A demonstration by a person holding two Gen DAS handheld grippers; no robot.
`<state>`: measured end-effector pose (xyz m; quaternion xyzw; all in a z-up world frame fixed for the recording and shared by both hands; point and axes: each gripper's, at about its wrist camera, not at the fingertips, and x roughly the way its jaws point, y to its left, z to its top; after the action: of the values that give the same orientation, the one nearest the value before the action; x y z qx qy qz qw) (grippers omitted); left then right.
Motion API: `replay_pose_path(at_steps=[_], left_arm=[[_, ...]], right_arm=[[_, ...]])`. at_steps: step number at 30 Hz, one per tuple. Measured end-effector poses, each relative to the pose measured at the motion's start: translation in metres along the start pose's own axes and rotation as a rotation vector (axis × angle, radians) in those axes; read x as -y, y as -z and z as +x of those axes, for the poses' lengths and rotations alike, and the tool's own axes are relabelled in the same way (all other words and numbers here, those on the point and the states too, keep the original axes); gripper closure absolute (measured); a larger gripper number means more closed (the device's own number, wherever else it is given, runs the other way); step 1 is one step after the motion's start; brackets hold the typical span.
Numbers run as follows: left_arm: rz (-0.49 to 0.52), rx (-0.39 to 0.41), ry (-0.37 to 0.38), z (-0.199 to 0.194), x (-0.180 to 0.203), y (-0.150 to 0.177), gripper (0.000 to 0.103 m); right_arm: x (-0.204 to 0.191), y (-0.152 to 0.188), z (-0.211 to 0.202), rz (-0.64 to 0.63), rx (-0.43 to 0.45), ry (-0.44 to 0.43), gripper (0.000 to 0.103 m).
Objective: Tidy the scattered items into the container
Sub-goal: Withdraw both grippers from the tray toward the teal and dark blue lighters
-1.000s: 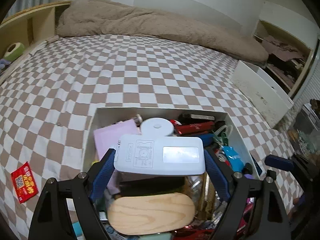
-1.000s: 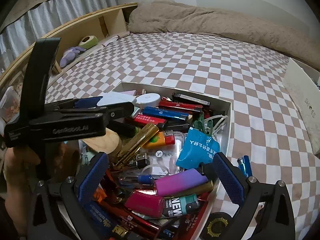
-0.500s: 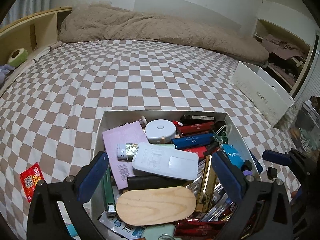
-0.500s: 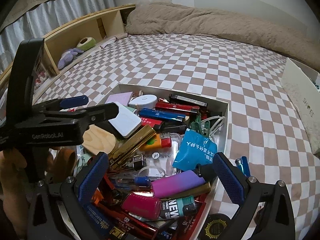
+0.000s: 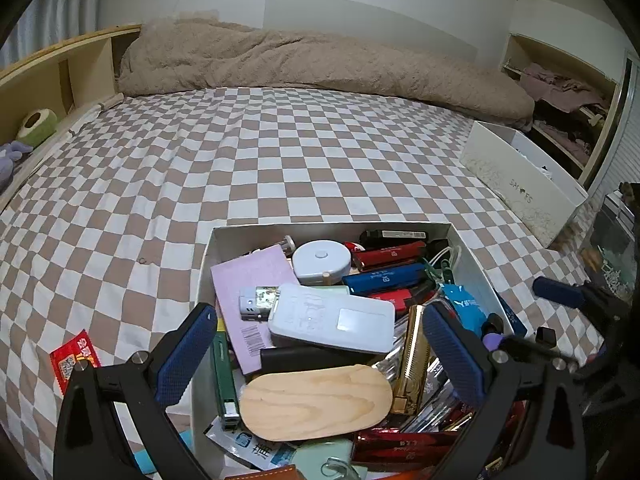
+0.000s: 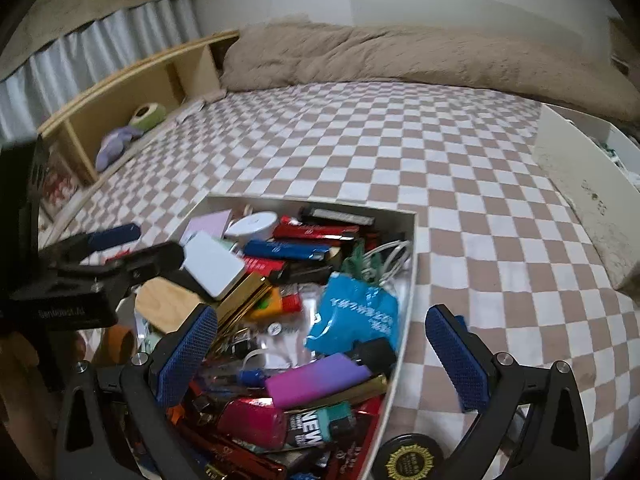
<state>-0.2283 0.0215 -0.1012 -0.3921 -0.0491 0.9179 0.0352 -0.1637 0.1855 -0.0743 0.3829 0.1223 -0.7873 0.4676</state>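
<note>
A white cardboard box on the checkered bed is heaped with lighters, packets and other small items. On top of the heap lies a white remote-like device, free of any grip. My left gripper hovers open over the near part of the box, its blue pads wide apart on either side of the device and not touching it. My right gripper is open too, straddling the box's right wall with nothing held. A red snack packet lies on the bed to the left of the box. A black round tin sits outside it.
A white shoe box stands at the bed's right edge. A beige blanket is bunched along the far side. A wooden shelf with soft toys runs along the left. My left gripper's arm crosses the box's left side in the right wrist view.
My left gripper let go of the white device, which dropped onto the heap in the box. Its jaws widened and it drew back a little. My right gripper shifted slightly to the right.
</note>
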Motion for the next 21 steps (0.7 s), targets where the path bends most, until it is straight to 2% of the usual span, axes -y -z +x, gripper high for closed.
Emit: replay_pose_path(at_steps=[21], left_arm=[[-0.045, 0.043, -0.048, -0.017, -0.03, -0.001, 0.0]], right_arm=[[0.059, 0.002, -0.027, 0.168, 0.099, 0.118, 0.0]])
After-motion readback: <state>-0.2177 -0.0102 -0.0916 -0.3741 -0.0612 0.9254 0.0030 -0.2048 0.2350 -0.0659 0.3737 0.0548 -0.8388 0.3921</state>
